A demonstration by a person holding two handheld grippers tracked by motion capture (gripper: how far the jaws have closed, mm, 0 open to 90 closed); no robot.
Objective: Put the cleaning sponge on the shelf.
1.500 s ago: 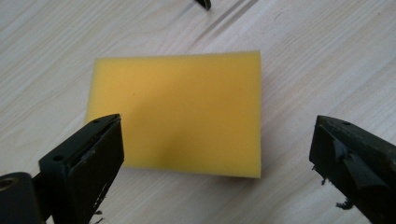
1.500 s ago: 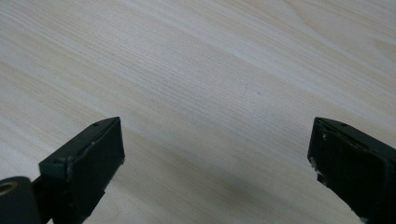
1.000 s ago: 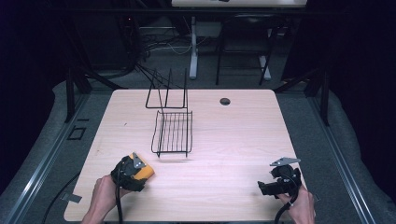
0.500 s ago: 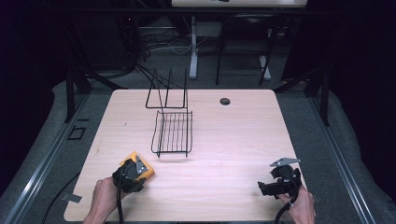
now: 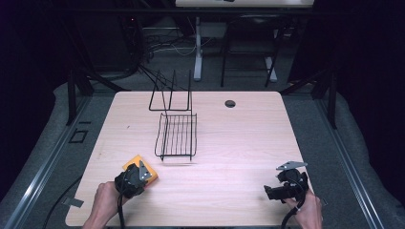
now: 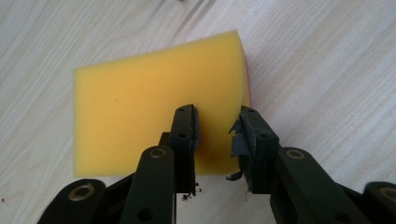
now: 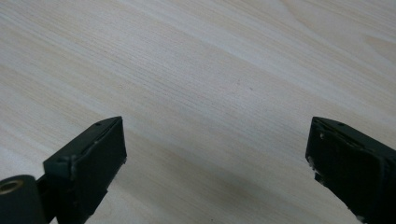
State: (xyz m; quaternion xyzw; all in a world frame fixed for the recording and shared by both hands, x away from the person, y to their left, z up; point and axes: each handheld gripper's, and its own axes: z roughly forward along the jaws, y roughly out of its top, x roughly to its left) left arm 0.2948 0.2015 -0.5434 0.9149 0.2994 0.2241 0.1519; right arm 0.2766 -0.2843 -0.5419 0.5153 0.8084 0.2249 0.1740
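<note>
A yellow sponge (image 5: 135, 164) lies near the front left of the pale wooden table (image 5: 248, 143). My left gripper (image 5: 140, 171) sits on its near edge. In the left gripper view the two black jaws (image 6: 217, 126) stand close together with a corner of the sponge (image 6: 149, 98) pinched between them, and a thin pink underside shows at its right edge. At the front right, my right gripper (image 5: 269, 192) rests low over bare wood. Its jaws (image 7: 217, 140) are spread wide with nothing between them.
A flat black wire rack (image 5: 176, 136) lies at the table's middle, with an upright black wire frame (image 5: 169, 93) just behind it. A dark round hole (image 5: 230, 103) sits near the far edge. Dark floor and table legs surround the table.
The left hand has turned slightly and settled onto the sponge, which shifted a little toward the left. The right gripper has stayed put.
</note>
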